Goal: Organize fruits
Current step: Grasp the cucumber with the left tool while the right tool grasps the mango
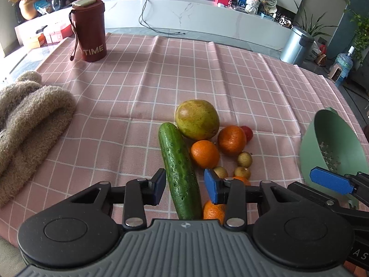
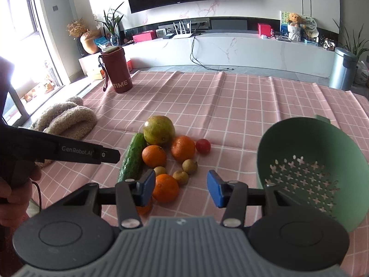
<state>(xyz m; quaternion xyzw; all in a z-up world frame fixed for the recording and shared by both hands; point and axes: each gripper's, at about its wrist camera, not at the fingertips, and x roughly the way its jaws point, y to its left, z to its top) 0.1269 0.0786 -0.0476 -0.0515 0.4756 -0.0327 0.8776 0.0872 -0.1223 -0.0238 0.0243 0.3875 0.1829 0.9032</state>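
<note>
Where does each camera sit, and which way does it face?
Left wrist: on the left gripper, low over the cucumber, facing the TV bench; the right gripper's finger shows at right.
Right wrist: on the right gripper, facing the TV wall, with the colander at right; the left gripper and a hand show at left.
Shared: cucumber, oranges, colander, cup, pink cloth.

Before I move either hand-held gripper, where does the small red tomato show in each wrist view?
Left wrist: the tomato sits right of centre, half hidden behind the far orange.
Right wrist: the tomato sits near centre, in full view, just right of that same orange.
Shared landmark: the green colander, to the right of the fruit in both.
</note>
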